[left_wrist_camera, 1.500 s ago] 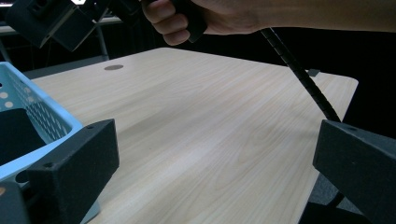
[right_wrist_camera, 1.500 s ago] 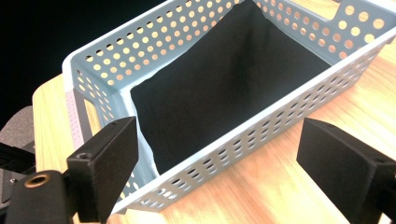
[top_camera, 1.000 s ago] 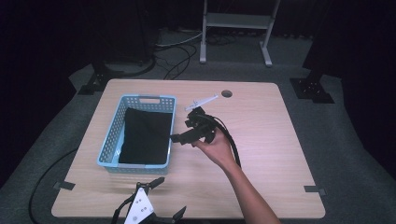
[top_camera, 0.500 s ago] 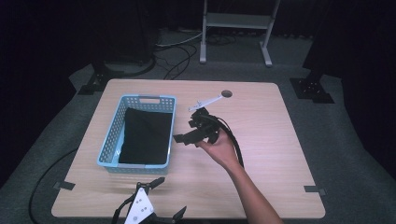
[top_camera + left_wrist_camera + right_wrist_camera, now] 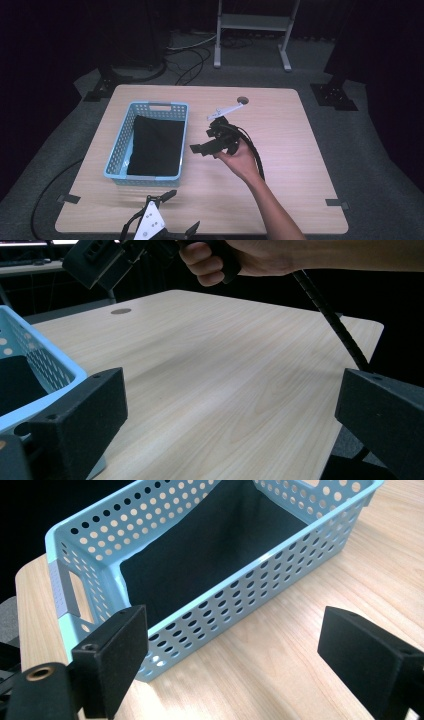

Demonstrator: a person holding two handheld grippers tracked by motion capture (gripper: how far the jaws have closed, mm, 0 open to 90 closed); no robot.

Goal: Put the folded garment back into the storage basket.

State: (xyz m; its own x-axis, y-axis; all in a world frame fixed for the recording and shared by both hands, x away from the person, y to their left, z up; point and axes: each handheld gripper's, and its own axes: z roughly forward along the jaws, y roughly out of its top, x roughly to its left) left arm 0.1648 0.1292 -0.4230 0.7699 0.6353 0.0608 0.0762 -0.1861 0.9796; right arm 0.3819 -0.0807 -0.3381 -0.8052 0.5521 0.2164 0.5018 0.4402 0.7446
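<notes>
Basket (image 5: 150,142) sits on the table's (image 5: 290,150) left with a black cloth (image 5: 155,145) inside; right gripper (image 5: 206,148) hovers just beside it, jaws wide apart; left gripper (image 5: 160,227) rests near the front edge, jaws spread; next, I guess, reaching in for the cloth.

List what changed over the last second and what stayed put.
The right gripper, jaws open and empty, drifted slightly toward the person, away from the table's far edge, beside the basket. Nothing was gripped or released. The basket, the black cloth in it and the left gripper at the near edge stayed put.
</notes>
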